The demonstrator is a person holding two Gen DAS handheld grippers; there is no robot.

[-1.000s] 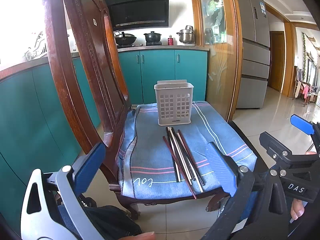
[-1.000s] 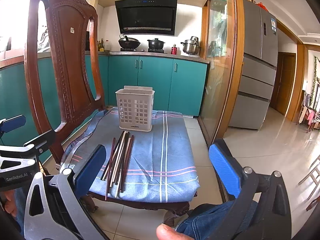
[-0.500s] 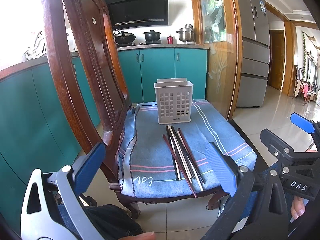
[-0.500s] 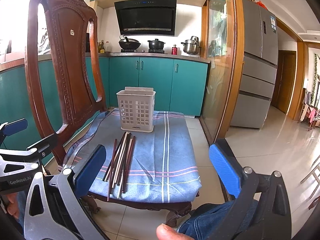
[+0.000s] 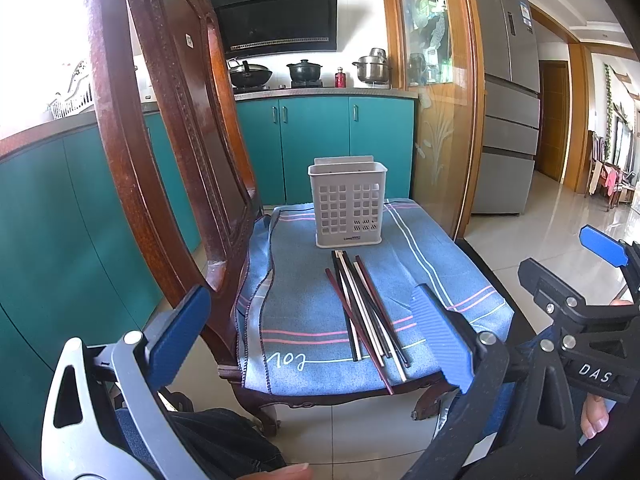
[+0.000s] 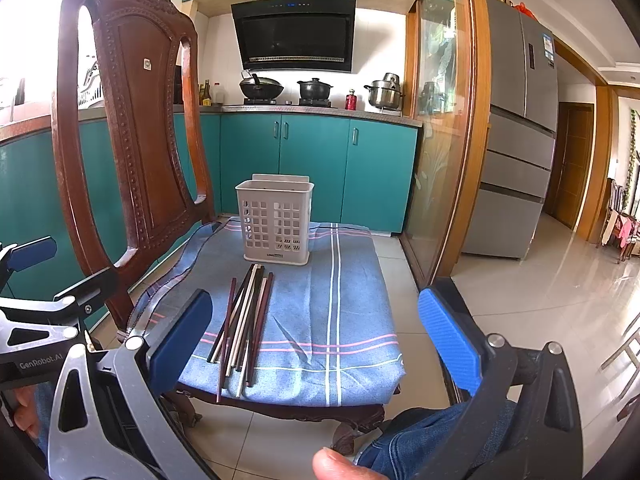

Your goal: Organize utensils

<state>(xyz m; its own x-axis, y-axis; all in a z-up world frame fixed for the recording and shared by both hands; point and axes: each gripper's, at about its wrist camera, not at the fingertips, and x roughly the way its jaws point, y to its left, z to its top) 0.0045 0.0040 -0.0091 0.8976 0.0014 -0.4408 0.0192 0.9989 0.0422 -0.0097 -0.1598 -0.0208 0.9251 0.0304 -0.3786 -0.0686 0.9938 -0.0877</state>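
Several chopsticks (image 5: 366, 312) (image 6: 245, 322), dark, reddish and pale, lie in a loose bundle on a blue striped cloth (image 5: 304, 320) (image 6: 344, 320) that covers a chair seat. Behind them stands a white perforated utensil basket (image 5: 347, 206) (image 6: 275, 222), upright and apparently with nothing in it. My left gripper (image 5: 312, 332) hangs open in front of the seat's near edge, nothing between its blue pads. My right gripper (image 6: 316, 332) is open too, short of the seat, with the chopsticks to its left. Each gripper shows at the edge of the other's view.
The carved wooden chair back (image 5: 168, 152) (image 6: 132, 132) rises on the left of the seat. Teal kitchen cabinets (image 6: 320, 168) with pots on the hob stand behind, a grey fridge (image 6: 516, 152) to the right. Tiled floor (image 6: 540, 300) spreads right. A person's denim knee (image 6: 420, 440) is below.
Both views have drifted slightly closer to the seat. The chopsticks and the basket lie where they were, and both grippers stay open.
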